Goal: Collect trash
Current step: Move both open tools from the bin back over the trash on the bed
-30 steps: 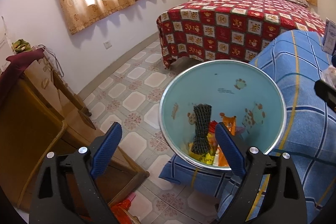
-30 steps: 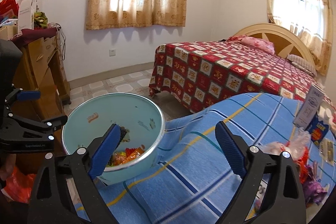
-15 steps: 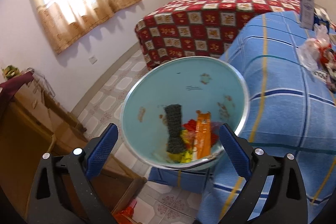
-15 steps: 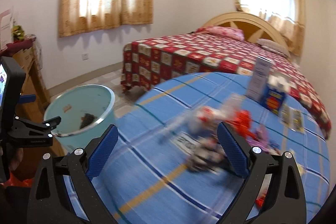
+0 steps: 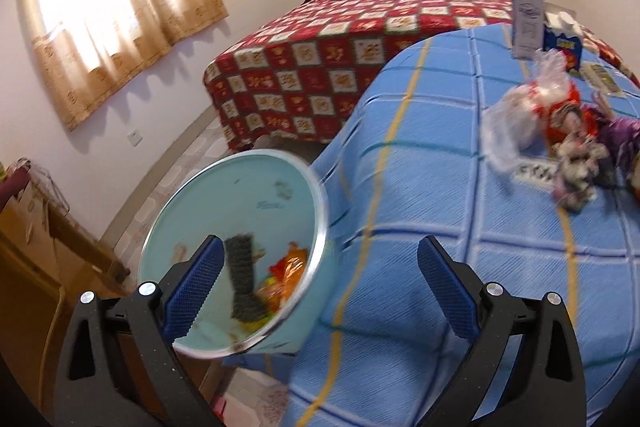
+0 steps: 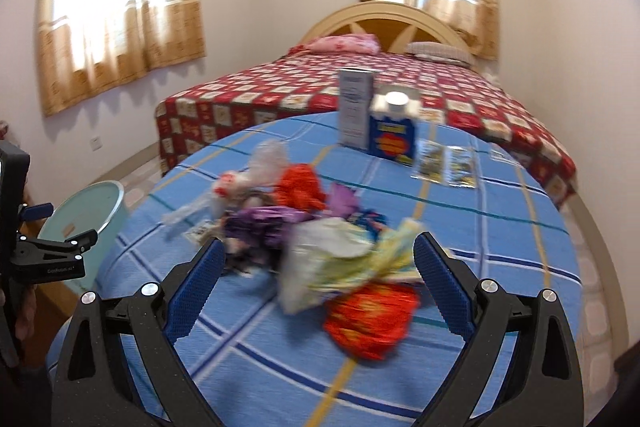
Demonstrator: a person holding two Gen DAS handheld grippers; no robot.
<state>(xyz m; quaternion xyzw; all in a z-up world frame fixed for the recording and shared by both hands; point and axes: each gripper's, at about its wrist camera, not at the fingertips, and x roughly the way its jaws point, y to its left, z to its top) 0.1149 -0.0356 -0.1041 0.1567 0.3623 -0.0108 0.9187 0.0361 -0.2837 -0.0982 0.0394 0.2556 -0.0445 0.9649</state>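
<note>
Right gripper [image 6: 316, 291] swung onto trash [image 6: 320, 227] — crumpled, colourful wrappers.

Home bedroom: bed [image 6: 360, 95], curtains [image 6: 120, 15].

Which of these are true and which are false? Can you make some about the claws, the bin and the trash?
1. The right claw is open. True.
2. The bin has nothing in it. False: wrappers and a dark mesh piece lie inside.
3. The trash pile lies on the blue checked cloth. True.
4. The left claw is squeezing a wrapper. False: it is open and holds nothing.
5. The blue carton lies flat. False: it stands upright.
</note>
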